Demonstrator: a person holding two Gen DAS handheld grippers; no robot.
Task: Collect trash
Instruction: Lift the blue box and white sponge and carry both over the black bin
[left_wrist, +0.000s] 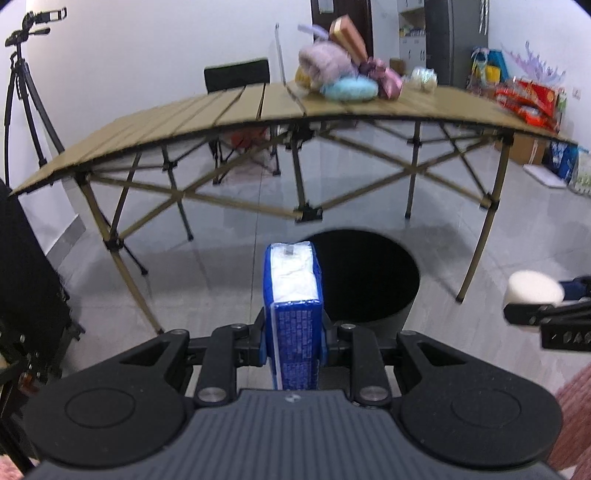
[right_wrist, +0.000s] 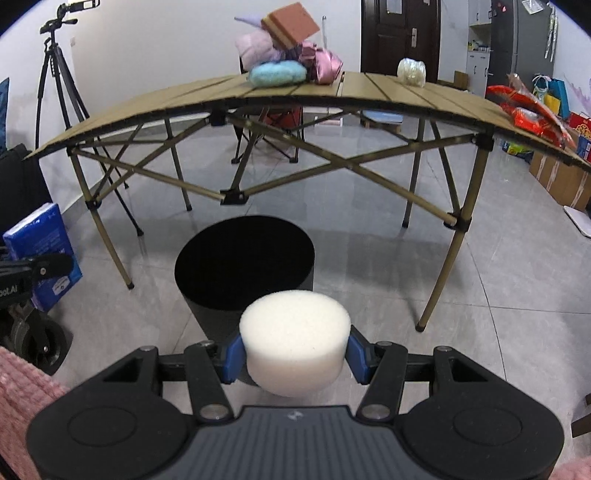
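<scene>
A tiled room with white walls holds one folding table (right_wrist: 369, 90), its slatted top carrying a loose heap of soft things, one small pale roll (right_wrist: 411, 72) and some red packets (right_wrist: 524, 110) at the far end. One tripod (right_wrist: 55, 74) stands by the wall, presumably to film. Below the table's near edge sits one black bin (right_wrist: 243, 258), open-mouthed on the floor, placed where both hands can reach it.

The left gripper (left_wrist: 293, 343) is clenched on one blue tissue pack (left_wrist: 291, 295), held upright just in front of the bin's rim. The right gripper (right_wrist: 293, 354) grasps one white foam disc (right_wrist: 295, 339) by its sides, poised over the bin's near edge. Both pieces look carried here for dropping in; neither is in the bin yet.
</scene>
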